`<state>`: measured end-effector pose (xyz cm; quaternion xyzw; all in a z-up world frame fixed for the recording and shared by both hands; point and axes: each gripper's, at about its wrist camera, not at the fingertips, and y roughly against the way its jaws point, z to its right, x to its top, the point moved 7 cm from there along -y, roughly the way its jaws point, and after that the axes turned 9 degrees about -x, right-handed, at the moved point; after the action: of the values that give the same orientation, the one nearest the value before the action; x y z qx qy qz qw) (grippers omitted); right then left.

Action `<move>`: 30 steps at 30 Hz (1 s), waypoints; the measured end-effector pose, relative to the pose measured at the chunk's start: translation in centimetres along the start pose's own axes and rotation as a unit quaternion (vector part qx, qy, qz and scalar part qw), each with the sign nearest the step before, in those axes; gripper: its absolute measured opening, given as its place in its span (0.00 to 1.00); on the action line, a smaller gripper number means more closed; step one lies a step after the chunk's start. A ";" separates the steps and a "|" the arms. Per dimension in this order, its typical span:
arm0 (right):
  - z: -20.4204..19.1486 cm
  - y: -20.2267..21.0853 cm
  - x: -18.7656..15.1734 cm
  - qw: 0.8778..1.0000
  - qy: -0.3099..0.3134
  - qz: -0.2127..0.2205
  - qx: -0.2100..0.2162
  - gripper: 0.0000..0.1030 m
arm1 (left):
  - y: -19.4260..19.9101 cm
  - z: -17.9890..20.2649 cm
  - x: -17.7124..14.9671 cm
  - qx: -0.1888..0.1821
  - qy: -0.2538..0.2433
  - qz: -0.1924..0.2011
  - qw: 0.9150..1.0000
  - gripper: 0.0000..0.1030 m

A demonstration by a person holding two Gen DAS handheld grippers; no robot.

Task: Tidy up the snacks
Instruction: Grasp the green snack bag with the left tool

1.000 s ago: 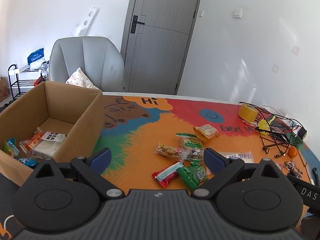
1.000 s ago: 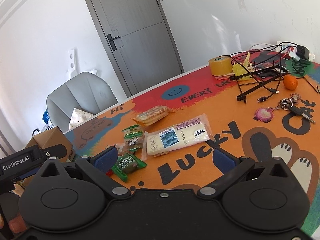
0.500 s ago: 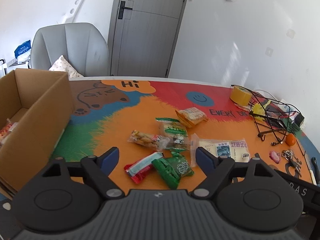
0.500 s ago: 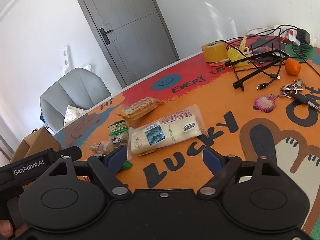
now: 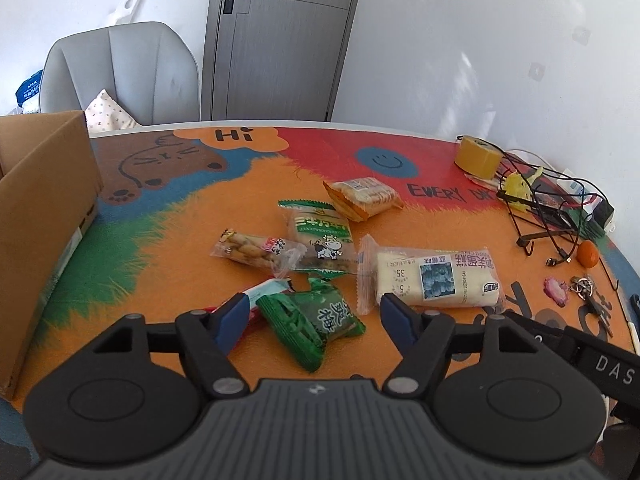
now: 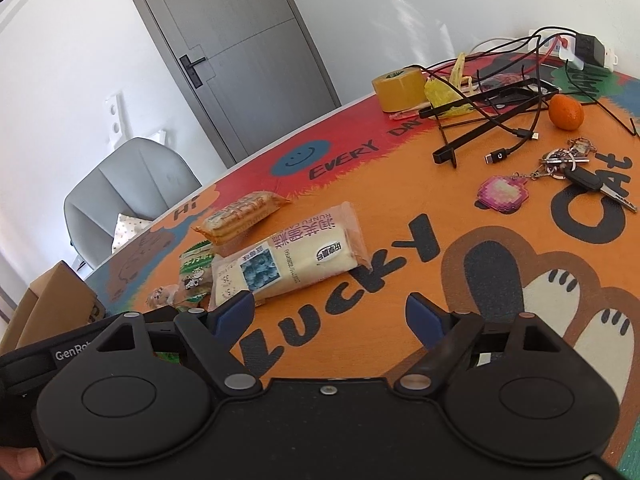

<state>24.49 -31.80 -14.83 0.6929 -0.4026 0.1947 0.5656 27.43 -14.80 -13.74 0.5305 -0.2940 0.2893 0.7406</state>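
Several snack packs lie on the colourful table mat. My left gripper (image 5: 314,314) is open, low over a dark green pack (image 5: 316,322), with a red-and-white pack (image 5: 262,294) by its left finger. Beyond lie a clear pack of biscuits (image 5: 256,250), a green-and-white pack (image 5: 320,236), an orange cracker pack (image 5: 362,196) and a long white cake pack (image 5: 430,278). My right gripper (image 6: 330,314) is open and empty, just in front of the white cake pack (image 6: 286,262). The cardboard box (image 5: 44,216) stands at the left.
A tape roll (image 5: 478,156), a black wire stand with cables (image 5: 548,208), a small orange (image 6: 565,112) and keys with a pink fob (image 6: 560,170) sit on the right. A grey chair (image 5: 120,68) stands behind the table.
My left gripper has swung right from the box and come down over the green pack. My right gripper has moved forward and closer to the white cake pack.
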 end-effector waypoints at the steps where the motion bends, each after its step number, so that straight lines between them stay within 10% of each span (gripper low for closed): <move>1: 0.1 -0.1 0.0 1.000 -0.001 0.000 0.000 0.80 | -0.2 0.0 0.0 0.001 0.000 -0.001 1.000 0.69; 30: 0.0 -1.4 0.1 1.000 0.012 -0.001 -0.004 0.81 | -2.3 0.9 -1.3 0.031 -0.007 -0.005 0.999 0.36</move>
<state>25.64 -31.77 -15.58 0.6886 -0.3961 0.2012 0.5732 28.16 -16.38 -15.82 0.5562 -0.2875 0.2912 0.7233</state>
